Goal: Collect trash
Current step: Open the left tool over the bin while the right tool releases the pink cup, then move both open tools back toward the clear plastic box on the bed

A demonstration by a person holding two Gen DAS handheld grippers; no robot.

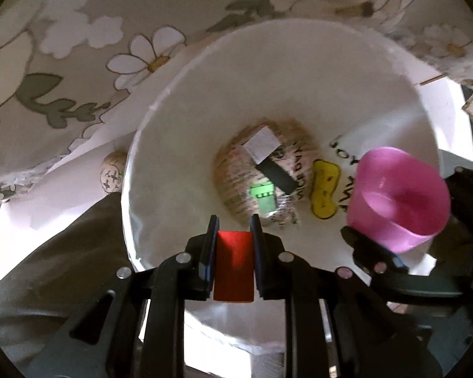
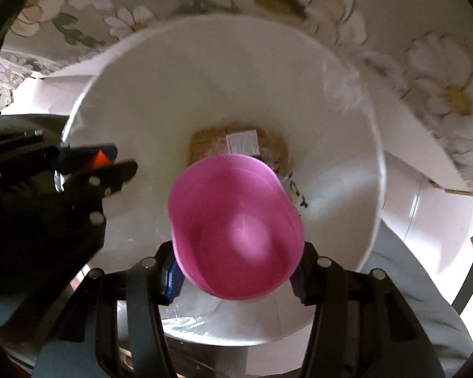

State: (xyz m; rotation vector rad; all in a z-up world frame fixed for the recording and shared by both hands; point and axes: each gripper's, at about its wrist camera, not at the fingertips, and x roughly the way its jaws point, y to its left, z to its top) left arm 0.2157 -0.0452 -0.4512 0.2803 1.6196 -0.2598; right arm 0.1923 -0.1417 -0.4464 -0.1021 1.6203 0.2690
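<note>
Both grippers hang over the mouth of a white bin (image 1: 160,145) (image 2: 356,163), pointing down into it. My left gripper (image 1: 234,236) is shut on a red block (image 1: 234,267), which shows again as a red patch (image 2: 98,158) at the left of the right wrist view. My right gripper (image 2: 236,278) is shut on a pink plastic cup (image 2: 236,223), squeezed oval, its mouth toward the camera; that cup (image 1: 397,198) sits at the right in the left wrist view. At the bin's bottom lie printed paper wrapping (image 1: 236,173), a green piece (image 1: 262,196) and a black strip (image 1: 276,176).
A floral cloth (image 1: 78,63) (image 2: 425,63) surrounds the bin on the far side. White paper (image 1: 78,170) lies beside the bin's left rim. A yellow smiley print and black lettering (image 1: 325,189) mark the bin's inner wall.
</note>
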